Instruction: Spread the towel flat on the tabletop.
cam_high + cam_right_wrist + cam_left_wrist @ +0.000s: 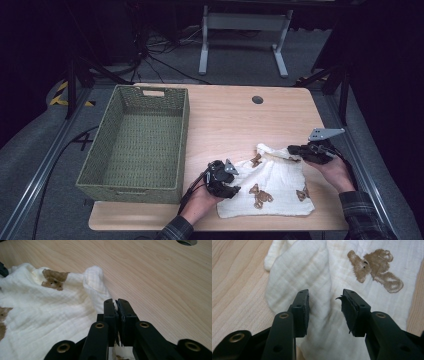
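The white muslin cloth with brown bear prints [272,187] is lying at the bench's near right corner. The right gripper [116,302] is pinching its far edge shut; the left gripper [324,307] is hovering open over its near-left part.

We see the basket [135,142] at 9 o'clock on the table [230,115], the cloth [270,187] at 5 o'clock, the cable hole [257,100] at 1 o'clock.
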A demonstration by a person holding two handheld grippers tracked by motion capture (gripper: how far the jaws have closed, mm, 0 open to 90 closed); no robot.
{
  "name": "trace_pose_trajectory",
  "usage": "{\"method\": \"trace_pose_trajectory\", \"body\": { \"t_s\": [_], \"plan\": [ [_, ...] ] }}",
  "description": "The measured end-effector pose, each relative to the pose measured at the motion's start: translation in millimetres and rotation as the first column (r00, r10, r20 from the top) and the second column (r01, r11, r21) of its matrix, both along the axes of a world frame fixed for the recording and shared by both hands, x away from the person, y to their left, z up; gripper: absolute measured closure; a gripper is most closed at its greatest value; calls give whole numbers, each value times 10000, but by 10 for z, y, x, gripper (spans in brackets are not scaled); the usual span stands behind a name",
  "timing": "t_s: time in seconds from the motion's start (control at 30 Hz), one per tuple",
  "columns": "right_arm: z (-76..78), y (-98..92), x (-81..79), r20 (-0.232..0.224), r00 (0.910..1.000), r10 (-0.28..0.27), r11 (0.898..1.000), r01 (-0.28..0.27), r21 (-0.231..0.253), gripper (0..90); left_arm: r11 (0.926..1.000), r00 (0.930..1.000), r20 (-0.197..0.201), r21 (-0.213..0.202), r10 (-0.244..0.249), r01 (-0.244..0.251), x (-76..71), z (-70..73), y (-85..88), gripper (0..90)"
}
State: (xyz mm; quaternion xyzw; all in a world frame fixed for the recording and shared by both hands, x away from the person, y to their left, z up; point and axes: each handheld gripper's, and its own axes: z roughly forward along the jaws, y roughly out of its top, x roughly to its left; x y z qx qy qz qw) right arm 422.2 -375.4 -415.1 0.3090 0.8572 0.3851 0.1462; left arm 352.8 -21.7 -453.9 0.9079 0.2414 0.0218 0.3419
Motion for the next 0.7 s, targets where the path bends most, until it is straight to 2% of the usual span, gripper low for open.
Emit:
{"method": "trace_pose_trajectory", "body": {
  "t_s": [0.1,0.2,0.43,0.53,0.57,0.7],
  "plan": [
    [-18,-41,46,-9,9997,-226,9995,226,-222,860,10000,10000,25,7,-31,31,1,-3,-2,580],
    [-5,-109,95,33,9987,-512,9986,512,-128,860,10000,10000,2,14,-17,17,-3,-1,-2,580],
    [-58,-271,228,121,9900,-1404,9892,1408,-414,854,10000,10000,1,-23,9,-9,-5,2,-3,580],
    [-59,-301,244,368,9829,-1803,9819,1821,-527,771,9999,10000,-56,-101,66,-66,-6,26,8,580],
    [-43,-309,231,375,9837,-1758,9834,1773,-394,764,9998,10000,55,-170,40,-39,4,42,14,580],
    [28,-250,137,434,9883,-1465,9883,1481,-364,786,9988,9994,154,-394,306,-299,39,104,26,586]
  ]
}}
